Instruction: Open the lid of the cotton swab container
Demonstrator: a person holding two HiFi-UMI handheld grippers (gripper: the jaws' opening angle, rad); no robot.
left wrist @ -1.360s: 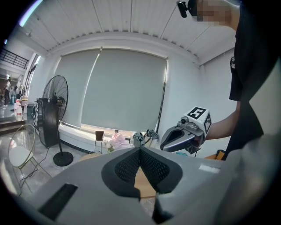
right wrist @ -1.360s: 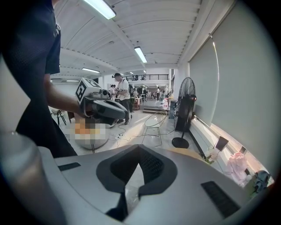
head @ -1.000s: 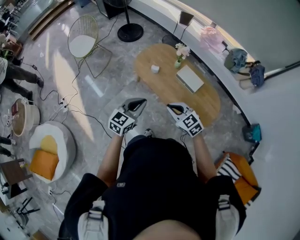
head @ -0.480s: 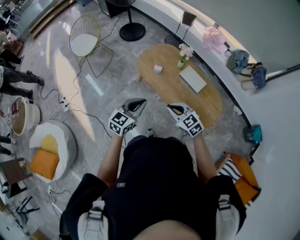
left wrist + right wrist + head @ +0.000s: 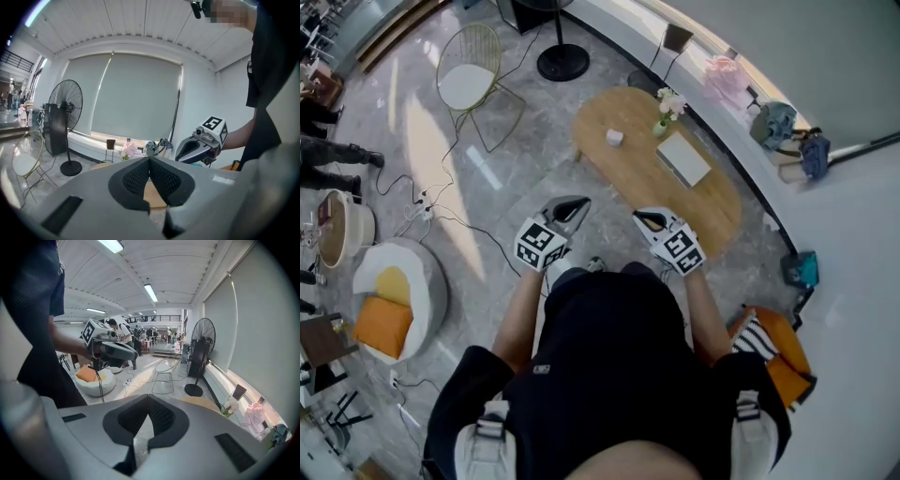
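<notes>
The person holds two grippers at waist height: the left gripper (image 5: pixel 574 208) and the right gripper (image 5: pixel 645 219), each carrying one marker cube. Each gripper's own view shows its dark ribbed pads pressed together at the tips with nothing between them. Ahead of them stands one oval light-wood table (image 5: pixel 712 202), which bears three things: one small white box-shaped container (image 5: pixel 614 137), one little vase of pale flowers (image 5: pixel 664 108) and one flat white rectangular item (image 5: pixel 681 157). On the marble floor are one wire-frame chair with a white seat (image 5: pixel 467 77), one white round beanbag (image 5: pixel 412 272) with one orange cushion (image 5: pixel 382 326), and one black pedestal fan (image 5: pixel 64 105). Only the head view shows the container; in both gripper views the jaws cover most of the tabletop. The head view catches just the fan's base and pole, while the gripper views show its round cage. The left gripper view alone shows the drawn window blind, and the right gripper view alone shows a long hall with ceiling lights and distant people. The container sits near the table's far left end, well apart from both grippers, beyond their tips and roughly between the lines they point along.
</notes>
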